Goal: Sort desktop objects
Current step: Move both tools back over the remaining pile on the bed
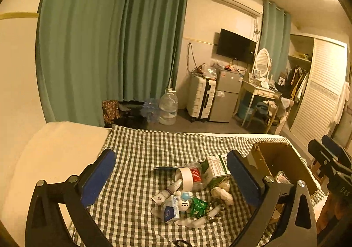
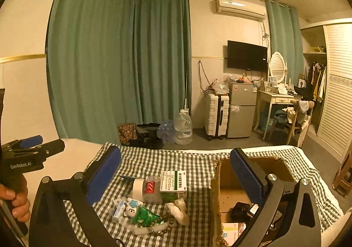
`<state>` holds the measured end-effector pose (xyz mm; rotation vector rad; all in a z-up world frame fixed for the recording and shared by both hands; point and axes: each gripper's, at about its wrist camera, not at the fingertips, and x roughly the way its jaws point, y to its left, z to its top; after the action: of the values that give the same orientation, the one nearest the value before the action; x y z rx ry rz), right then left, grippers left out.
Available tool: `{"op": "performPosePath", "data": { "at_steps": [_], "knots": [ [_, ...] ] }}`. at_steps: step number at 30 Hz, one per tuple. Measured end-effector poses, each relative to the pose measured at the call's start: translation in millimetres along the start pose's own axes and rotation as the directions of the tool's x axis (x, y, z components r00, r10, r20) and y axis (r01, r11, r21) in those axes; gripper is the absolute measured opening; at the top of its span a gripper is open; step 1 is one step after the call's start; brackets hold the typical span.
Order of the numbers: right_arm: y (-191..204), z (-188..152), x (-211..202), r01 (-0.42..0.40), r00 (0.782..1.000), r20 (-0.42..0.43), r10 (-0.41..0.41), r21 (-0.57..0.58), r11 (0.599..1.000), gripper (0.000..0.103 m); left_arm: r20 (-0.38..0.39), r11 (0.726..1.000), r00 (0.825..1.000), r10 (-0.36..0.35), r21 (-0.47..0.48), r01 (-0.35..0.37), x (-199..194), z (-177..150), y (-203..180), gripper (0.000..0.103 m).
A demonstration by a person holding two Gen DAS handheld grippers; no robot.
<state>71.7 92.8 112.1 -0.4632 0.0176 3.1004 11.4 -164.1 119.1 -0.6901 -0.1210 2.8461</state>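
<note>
Blue-padded fingers of the left gripper (image 1: 171, 172) and right gripper (image 2: 176, 170) gape wide, gripping nothing.
Between and beyond them a heap of small desktop objects (image 1: 191, 192) lies on the green-checked cloth (image 1: 136, 159) over the bed; an open brown cardboard box (image 2: 222, 172) sits just right, green curtains (image 2: 110, 60) behind.
</note>
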Motion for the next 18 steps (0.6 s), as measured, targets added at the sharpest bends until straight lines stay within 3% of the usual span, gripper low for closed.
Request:
{"op": "performPosePath", "data": {
  "at_steps": [6,18],
  "knots": [
    [7.2,-7.8,9.5,-0.015,1.0,-0.015,0.014,-0.015,1.0,0.103,-0.004,0.998,0.999,0.049,0.038,-0.048,8.2,-6.0,3.5,0.103],
    [18.0,-30.2,44.4,-0.039,0.994,-0.102,0.033,-0.06,0.997,0.103,-0.108,0.996,0.992,0.072,0.054,-0.067,40.1,-27.3,7.7,0.103]
  ]
}}
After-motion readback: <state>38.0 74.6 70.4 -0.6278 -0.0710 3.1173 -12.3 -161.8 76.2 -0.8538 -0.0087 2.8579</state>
